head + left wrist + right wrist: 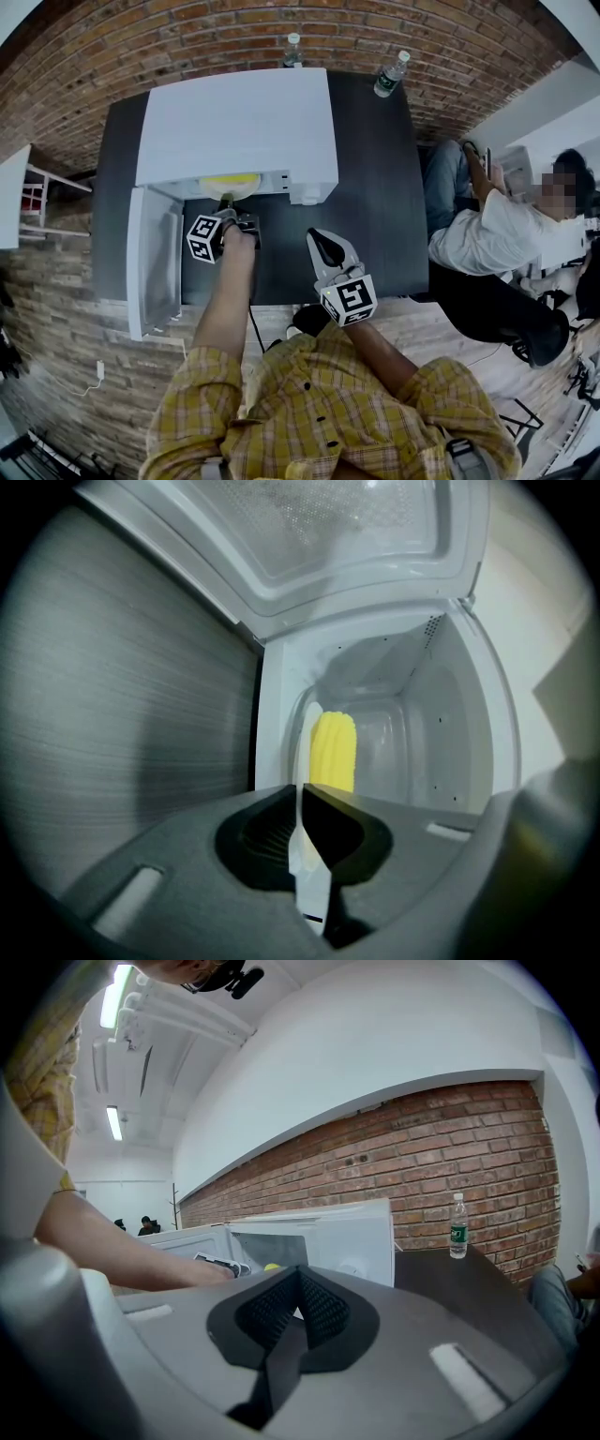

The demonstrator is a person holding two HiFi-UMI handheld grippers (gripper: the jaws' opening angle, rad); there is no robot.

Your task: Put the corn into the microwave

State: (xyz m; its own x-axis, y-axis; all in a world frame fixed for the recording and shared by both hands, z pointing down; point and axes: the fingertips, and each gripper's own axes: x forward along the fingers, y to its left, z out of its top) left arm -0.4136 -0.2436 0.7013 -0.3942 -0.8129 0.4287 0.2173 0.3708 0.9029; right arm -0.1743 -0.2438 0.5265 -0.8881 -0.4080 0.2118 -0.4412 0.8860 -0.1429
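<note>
Corn (333, 752), a yellow cob, is seen on a white plate (307, 738) inside the cavity of the open white microwave (234, 122), at 12 o'clock from the left hand-held gripper (301, 799). The plate's near rim is clamped between that gripper's jaws. In the head view the microwave door (155, 253) is swung out toward 7 o'clock. The right hand-held gripper (298, 1283) is held over the dark counter (375, 187), at 4 o'clock from the left one, its jaws closed together on nothing. Two water bottles (392, 73) are stood at the counter's far edge.
</note>
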